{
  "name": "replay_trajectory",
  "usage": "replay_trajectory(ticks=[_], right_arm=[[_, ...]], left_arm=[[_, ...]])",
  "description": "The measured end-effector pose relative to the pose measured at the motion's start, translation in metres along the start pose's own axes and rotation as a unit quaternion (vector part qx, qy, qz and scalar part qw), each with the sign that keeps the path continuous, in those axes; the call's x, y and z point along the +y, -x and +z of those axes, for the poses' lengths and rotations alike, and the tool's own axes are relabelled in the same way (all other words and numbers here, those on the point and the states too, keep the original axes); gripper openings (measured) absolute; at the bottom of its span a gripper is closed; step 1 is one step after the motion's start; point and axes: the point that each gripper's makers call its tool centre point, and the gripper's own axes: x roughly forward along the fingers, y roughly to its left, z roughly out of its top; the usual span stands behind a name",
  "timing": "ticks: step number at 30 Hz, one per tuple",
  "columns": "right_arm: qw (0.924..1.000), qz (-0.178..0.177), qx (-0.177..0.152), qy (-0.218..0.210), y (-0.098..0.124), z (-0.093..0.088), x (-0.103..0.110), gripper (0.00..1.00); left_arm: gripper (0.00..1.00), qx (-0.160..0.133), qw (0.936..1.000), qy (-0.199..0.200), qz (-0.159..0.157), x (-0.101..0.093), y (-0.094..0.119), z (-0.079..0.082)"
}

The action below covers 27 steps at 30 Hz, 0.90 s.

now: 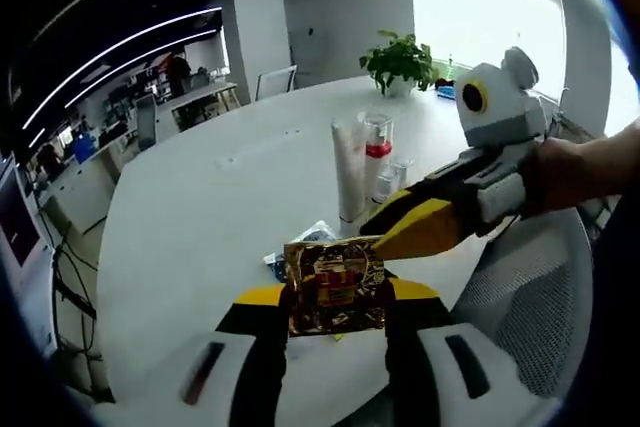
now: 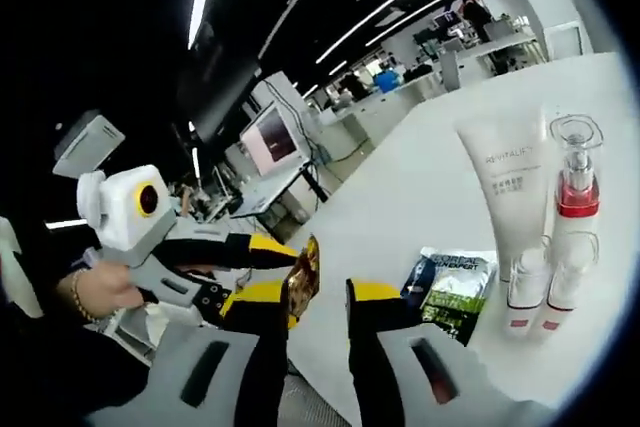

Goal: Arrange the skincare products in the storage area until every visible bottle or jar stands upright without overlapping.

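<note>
One gold foil sachet point(image 1: 335, 287) pinched by left gripper point(image 1: 335, 312); right gripper point(image 2: 318, 292) spread, touching sachet. One white tube point(image 2: 503, 187), three clear pump bottles point(image 2: 575, 182), one green-black sachet point(image 2: 455, 287) on round white table point(image 1: 220, 207); open office.

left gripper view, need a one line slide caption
Left tool holds a gold sachet while the right tool meets its edge, upright white tube and pump bottle behind.

1 white tube point(image 2: 503, 187), 1 pump bottle point(image 2: 575, 197), 2 small bottles point(image 2: 527, 292), 2 sachets point(image 2: 455, 287).
</note>
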Motion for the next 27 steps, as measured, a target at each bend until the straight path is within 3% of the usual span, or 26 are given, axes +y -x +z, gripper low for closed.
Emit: replay_trajectory(ticks=[10, 17, 22, 27], right_arm=[[0.9998, 0.001, 0.010, -0.016, -0.008, -0.006, 0.002, 0.13], [0.9998, 0.002, 0.010, -0.017, -0.009, -0.008, 0.001, 0.02], [0.9998, 0.001, 0.008, -0.017, -0.009, -0.008, 0.001, 0.01], [0.9998, -0.005, 0.014, -0.012, -0.010, -0.007, -0.002, 0.01]], left_arm=[[0.42, -0.004, 1.0000, -0.002, 0.003, 0.003, -0.002, 0.004], [0.42, -0.001, 1.0000, -0.002, -0.003, -0.001, -0.003, 0.002], [0.43, -0.001, 1.0000, 0.006, -0.007, 0.000, -0.005, -0.001], [0.56, -0.005, 0.9985, 0.041, -0.037, -0.006, -0.006, -0.006]])
